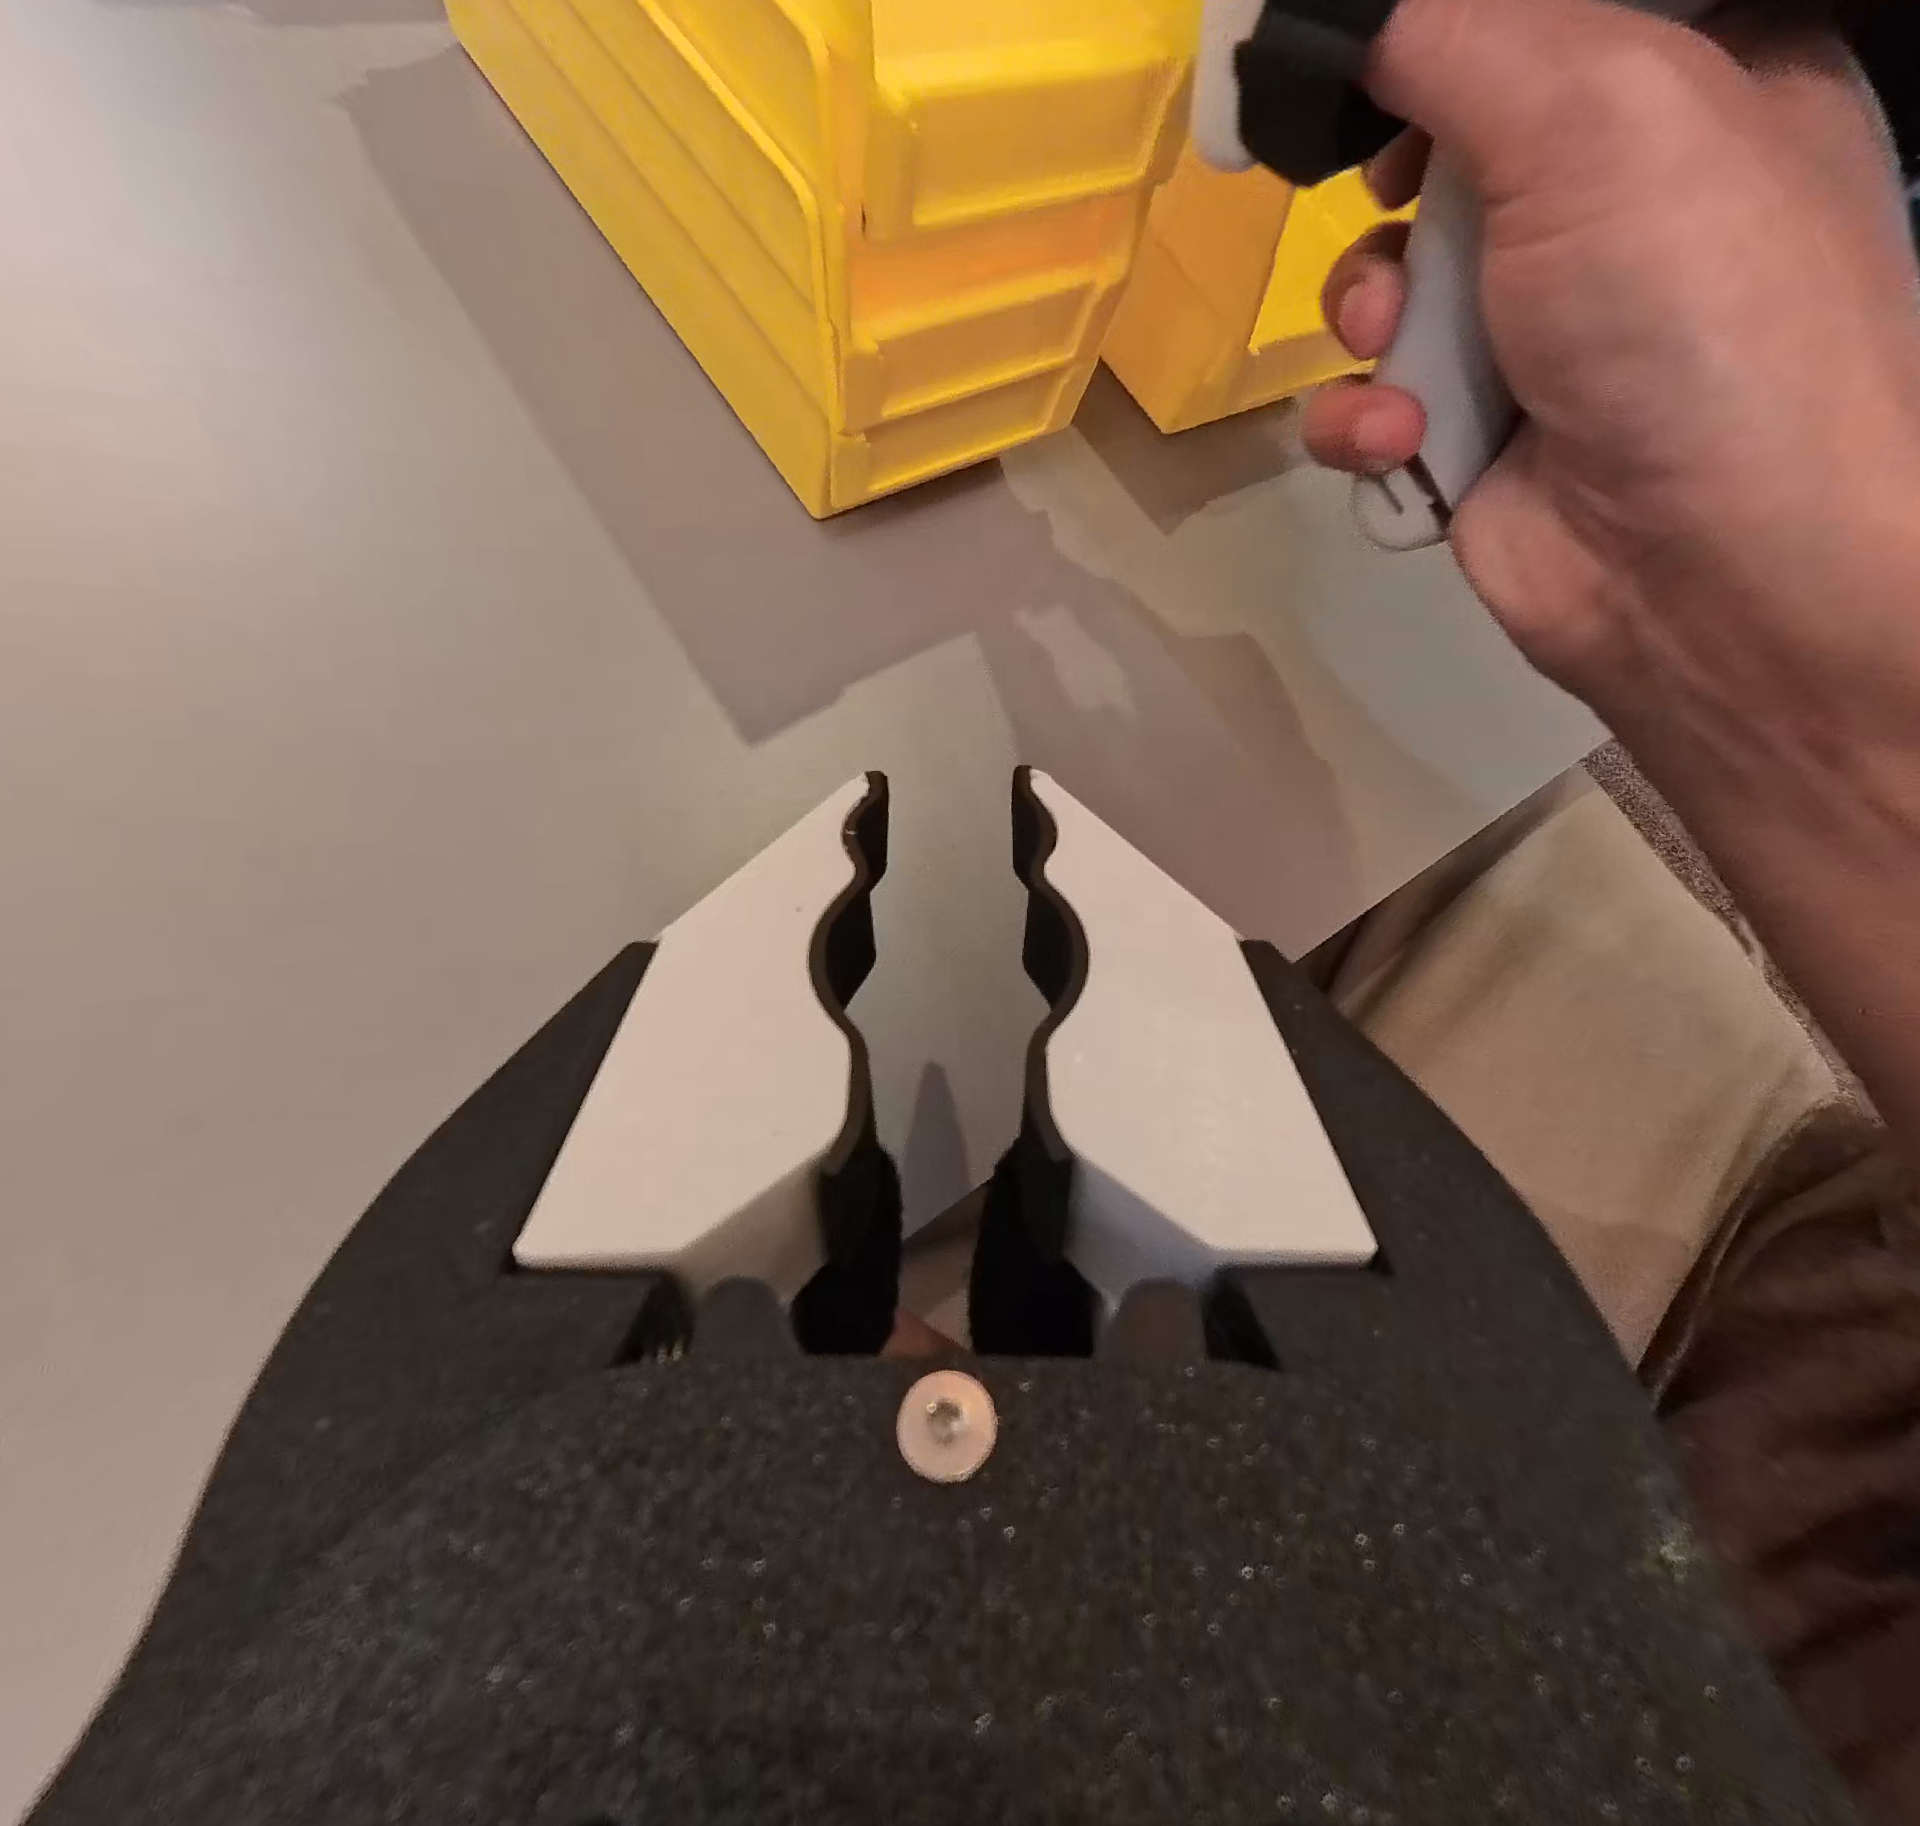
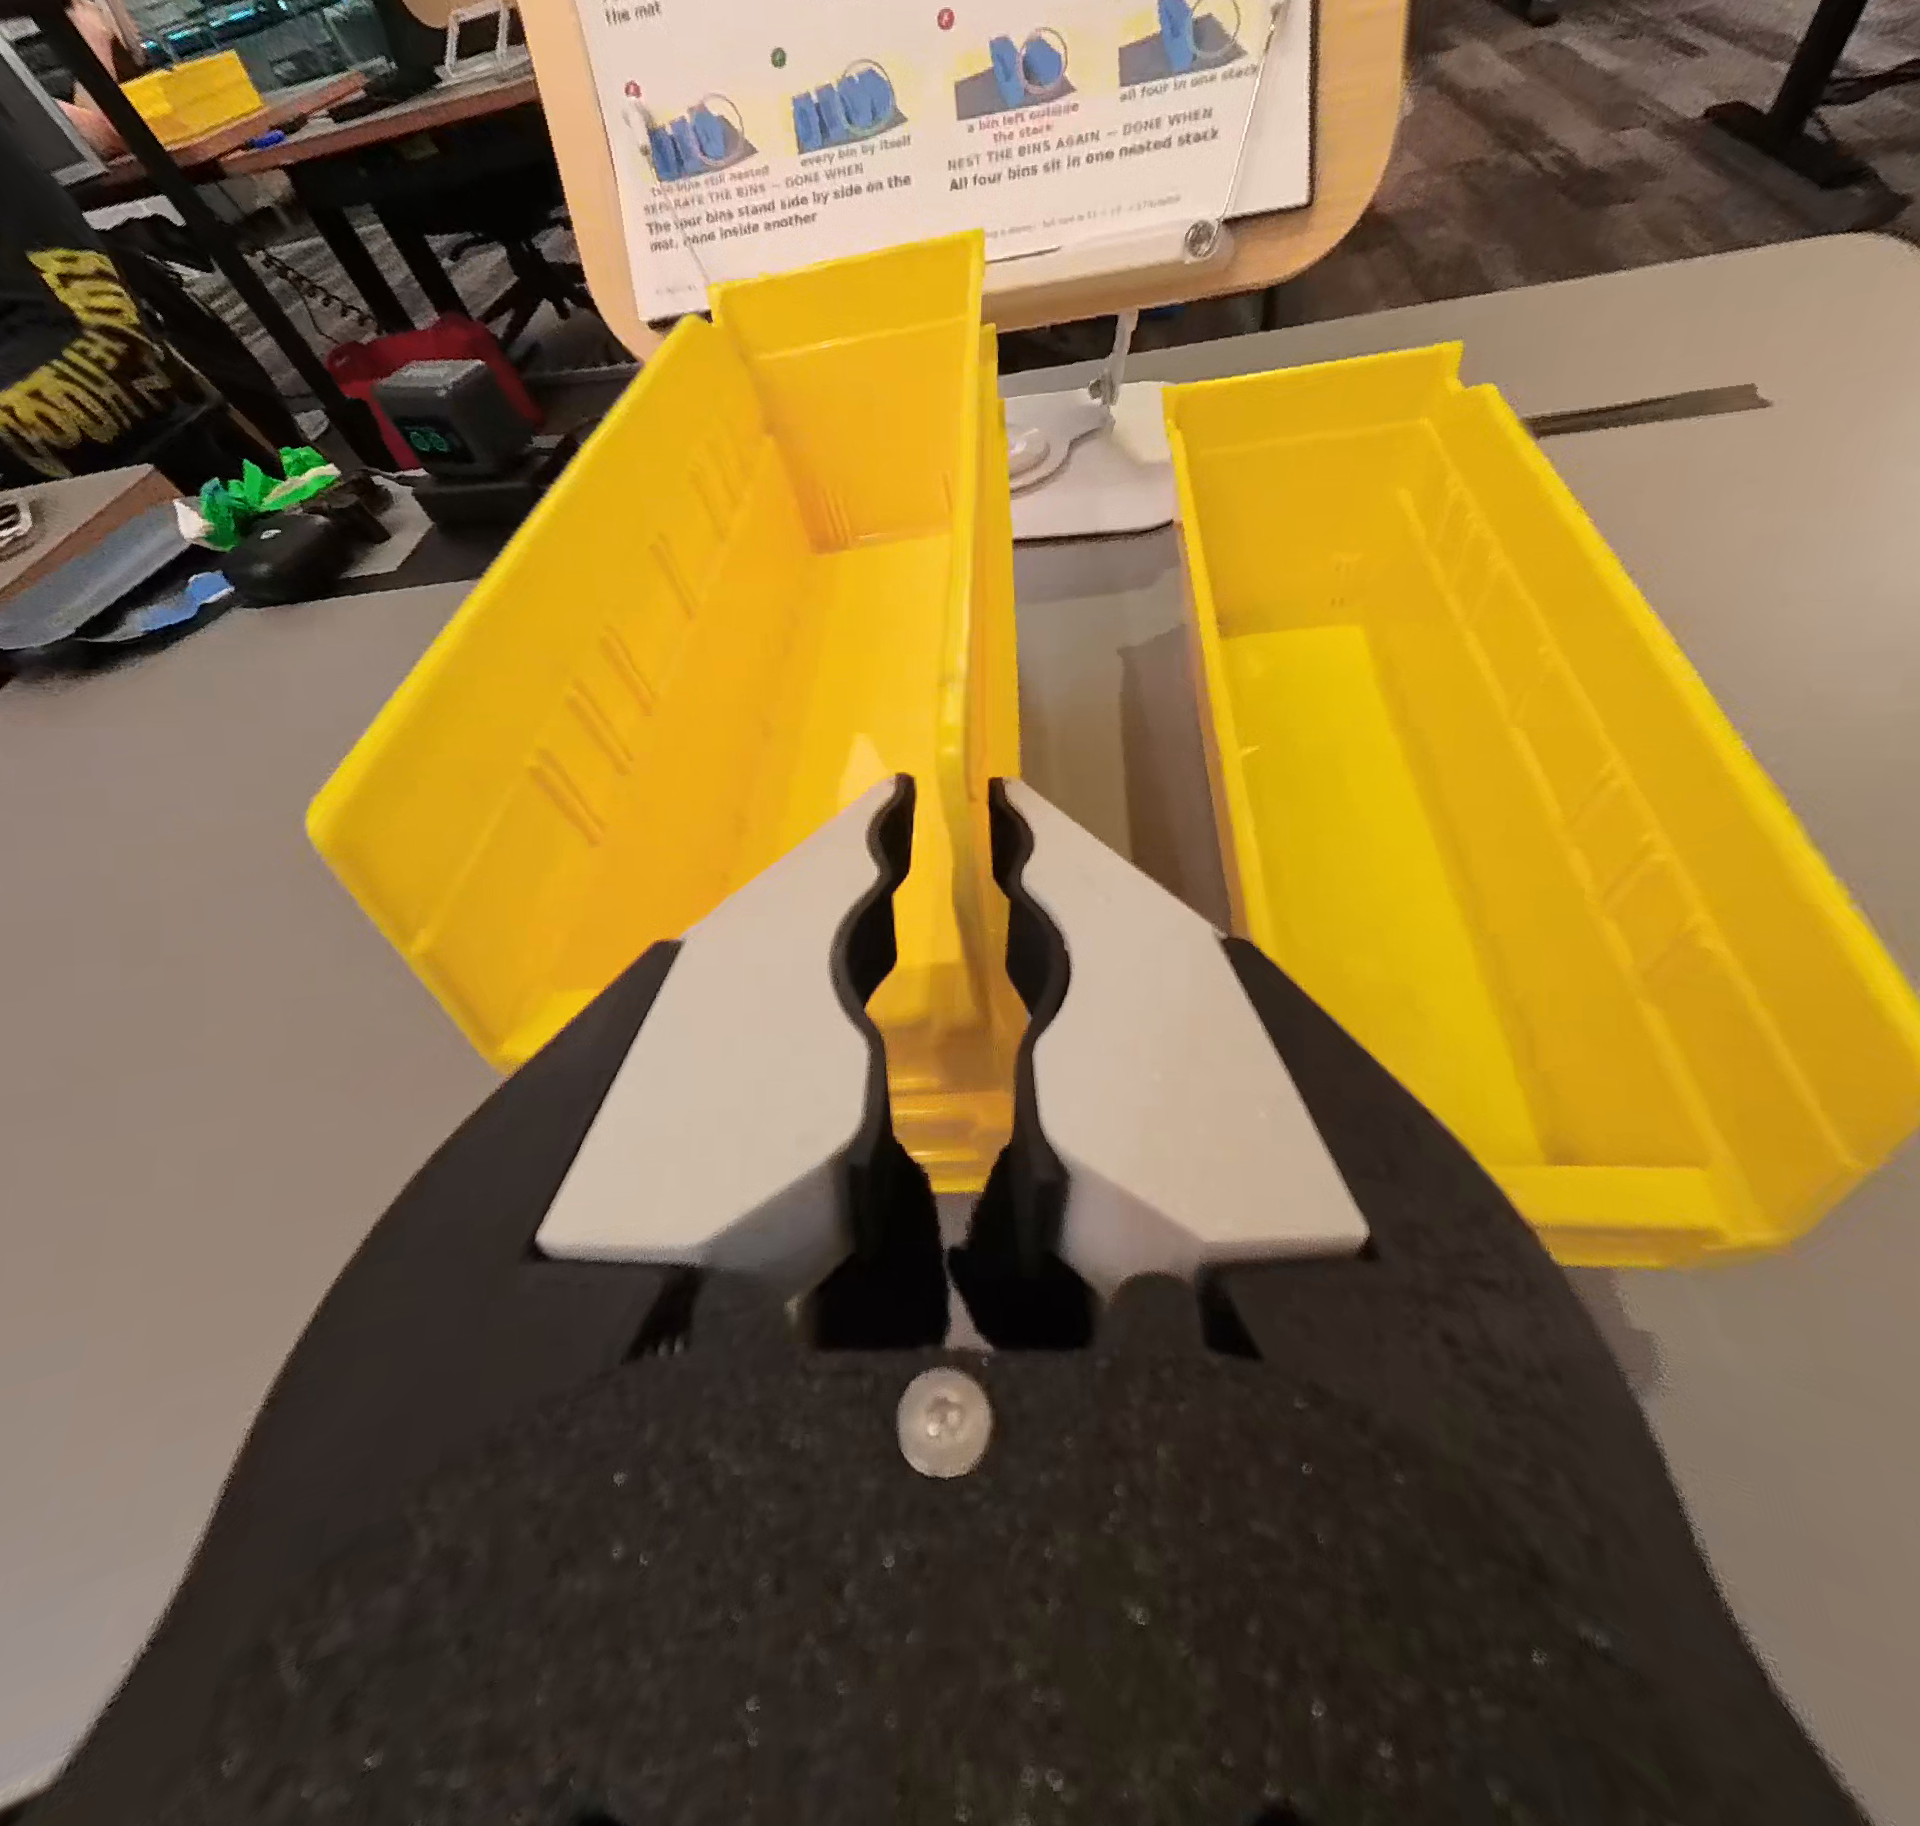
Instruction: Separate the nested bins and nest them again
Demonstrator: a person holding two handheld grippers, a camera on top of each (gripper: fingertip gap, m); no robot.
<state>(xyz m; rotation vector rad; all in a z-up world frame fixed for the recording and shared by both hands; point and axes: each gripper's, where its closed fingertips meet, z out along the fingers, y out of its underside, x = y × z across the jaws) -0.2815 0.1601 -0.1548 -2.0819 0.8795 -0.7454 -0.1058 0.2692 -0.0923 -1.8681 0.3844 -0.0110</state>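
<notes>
grey table (image 2: 208,893) | instruction board (image 2: 935,62) | green scraps (image 2: 265,493)

Setup sits on a plain grey table (image 2: 208,893) with a matte top and a dark strip (image 2: 1652,403) running across the far right side. Behind it there's a rounded wooden board (image 2: 1351,166) holding a white instruction sheet (image 2: 935,62), propped on a white stand (image 2: 1081,457). Off to the left is another desk (image 2: 343,129) with clutter on it, plus a red bag (image 2: 436,363) on the floor below. The floor looks like dark patterned carpet (image 2: 1621,155). Lighting is warm, indoor.
</notes>
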